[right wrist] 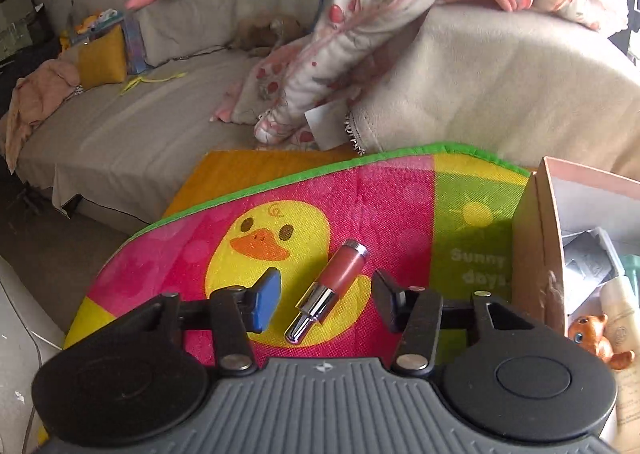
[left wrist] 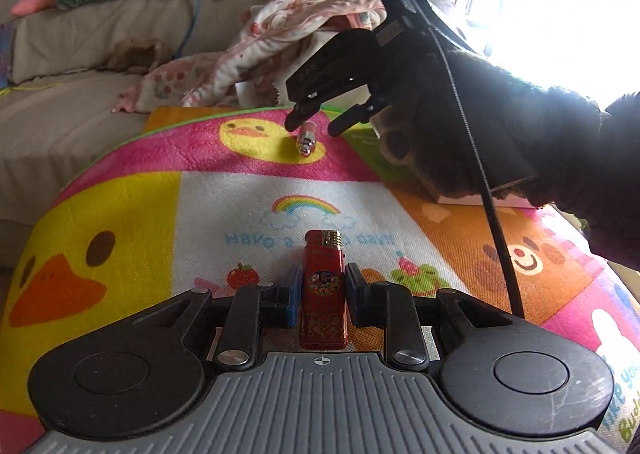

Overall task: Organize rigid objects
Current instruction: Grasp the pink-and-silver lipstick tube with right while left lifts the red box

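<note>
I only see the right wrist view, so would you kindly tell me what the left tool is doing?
Observer: The left tool is shut on a red lighter.
Operator: Which way does the lighter point?
Observer: Its metal top points away from the tool, toward the rainbow print on the mat.
Operator: Is anything trailing from my right tool?
Observer: Yes, a black cable hangs from the right tool, which is poised over the lipstick.
</note>
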Available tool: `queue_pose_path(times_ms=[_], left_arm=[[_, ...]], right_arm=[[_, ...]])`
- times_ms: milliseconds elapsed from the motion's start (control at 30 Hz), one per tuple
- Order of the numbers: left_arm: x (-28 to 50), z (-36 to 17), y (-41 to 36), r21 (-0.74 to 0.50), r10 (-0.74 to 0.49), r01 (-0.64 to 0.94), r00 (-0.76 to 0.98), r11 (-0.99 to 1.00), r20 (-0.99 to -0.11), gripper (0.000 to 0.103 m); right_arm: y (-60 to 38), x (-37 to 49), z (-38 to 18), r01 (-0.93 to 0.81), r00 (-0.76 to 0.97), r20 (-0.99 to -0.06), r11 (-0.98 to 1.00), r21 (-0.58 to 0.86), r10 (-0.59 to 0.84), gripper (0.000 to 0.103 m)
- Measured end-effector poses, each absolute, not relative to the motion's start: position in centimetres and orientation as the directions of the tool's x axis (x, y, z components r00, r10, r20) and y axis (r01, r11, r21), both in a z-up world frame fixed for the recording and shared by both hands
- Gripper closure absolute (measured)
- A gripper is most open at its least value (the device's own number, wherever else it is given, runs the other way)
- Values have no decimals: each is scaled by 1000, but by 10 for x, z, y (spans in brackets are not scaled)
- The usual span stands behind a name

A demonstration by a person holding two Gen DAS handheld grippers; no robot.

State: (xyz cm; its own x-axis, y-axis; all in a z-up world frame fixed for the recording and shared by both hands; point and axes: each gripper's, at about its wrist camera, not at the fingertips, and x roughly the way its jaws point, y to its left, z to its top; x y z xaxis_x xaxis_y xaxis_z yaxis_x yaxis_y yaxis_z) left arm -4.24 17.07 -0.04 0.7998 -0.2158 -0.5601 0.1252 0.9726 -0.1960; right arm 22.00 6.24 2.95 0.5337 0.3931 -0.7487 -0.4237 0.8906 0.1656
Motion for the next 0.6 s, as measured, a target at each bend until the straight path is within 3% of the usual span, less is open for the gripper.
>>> queue_pose_path(times_ms=[67,233,333,500,600], left_arm=[[-43,-1,170,-203,-223,129,798,971,-559,77],[-44,-1,169,-200,-220,129,802,971,-555,77],[-44,-1,169,-201,-216,122,801,972,-559,77],[-43,1,168,-185,-199,112,801,976,-565,77],[-45,3,161,-175,-201,121,795,977,-572,77]], right_arm=[[69,223,23,-433,522,-761,889,153,385,57],[86,208,22,-525,535,-765,851,33,359,82],[83,187,32,-583,533,-754,813,1,383,84],[37,131,62,-645,482,-730,760,77,484,85],[-3,95,76,-664,480,-710,742,90,516,92]])
